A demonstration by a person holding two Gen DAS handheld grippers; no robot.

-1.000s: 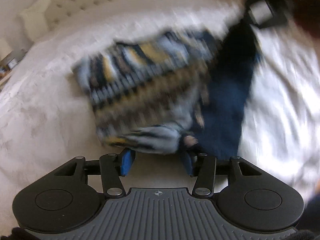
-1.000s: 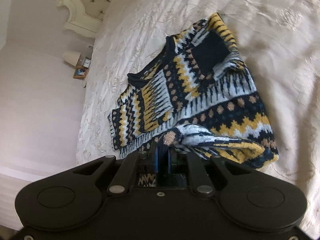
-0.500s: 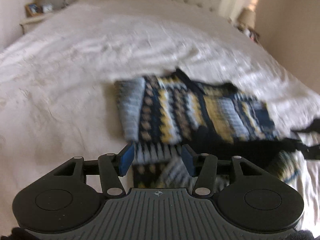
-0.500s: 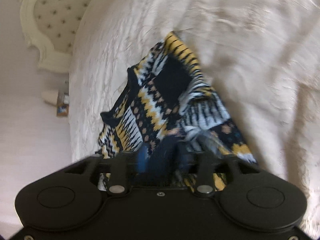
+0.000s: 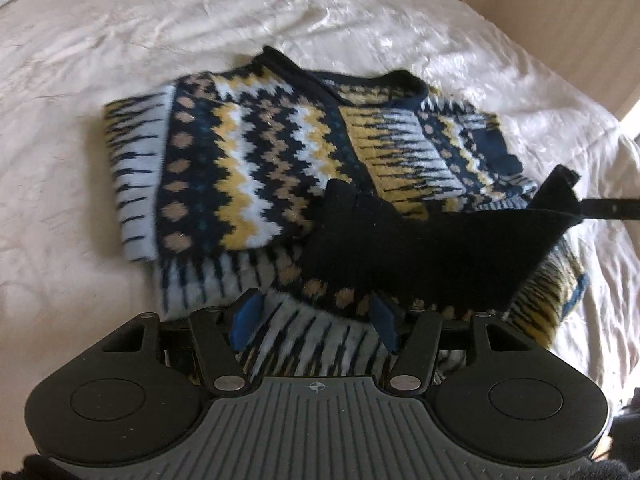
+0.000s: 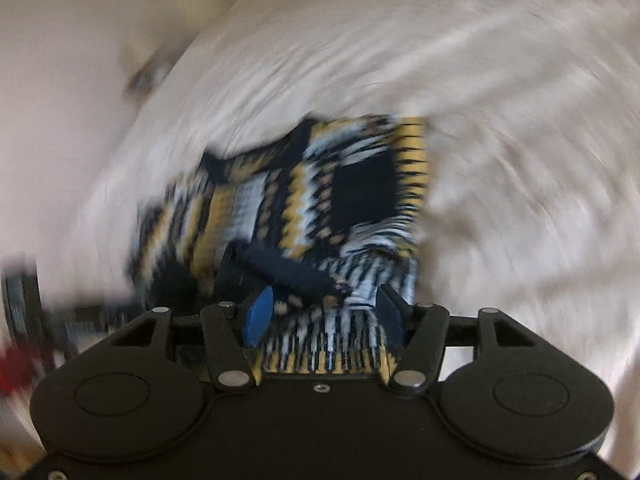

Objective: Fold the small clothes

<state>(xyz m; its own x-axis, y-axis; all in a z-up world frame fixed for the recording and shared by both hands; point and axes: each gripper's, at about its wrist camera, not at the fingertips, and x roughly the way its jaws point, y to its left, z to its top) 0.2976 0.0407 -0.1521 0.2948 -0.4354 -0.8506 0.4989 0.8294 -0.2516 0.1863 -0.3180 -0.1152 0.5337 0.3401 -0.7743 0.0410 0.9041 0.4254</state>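
Note:
A small knitted sweater (image 5: pixel 256 168) with navy, yellow, white and tan zigzag bands lies partly folded on the cream bedspread (image 5: pixel 80 40). Its dark hem band (image 5: pixel 420 252) lies across the lower part. My left gripper (image 5: pixel 314 322) is open, its blue pads (image 5: pixel 246 318) standing over the sweater's near edge without gripping it. In the blurred right wrist view the sweater (image 6: pixel 320 200) lies just ahead, and my right gripper (image 6: pixel 324 314) is open over its near edge with nothing between the pads.
The cream bedspread (image 6: pixel 500 120) spreads all around the sweater. A beige wall (image 5: pixel 560 20) runs along the bed's right side. A thin dark bar (image 5: pixel 608 210) reaches in from the right edge of the left wrist view.
My right gripper was shut on the sweater's edge and has now let go and opened. Both grippers have swung round fast; the sweater has dropped flat onto the bed.

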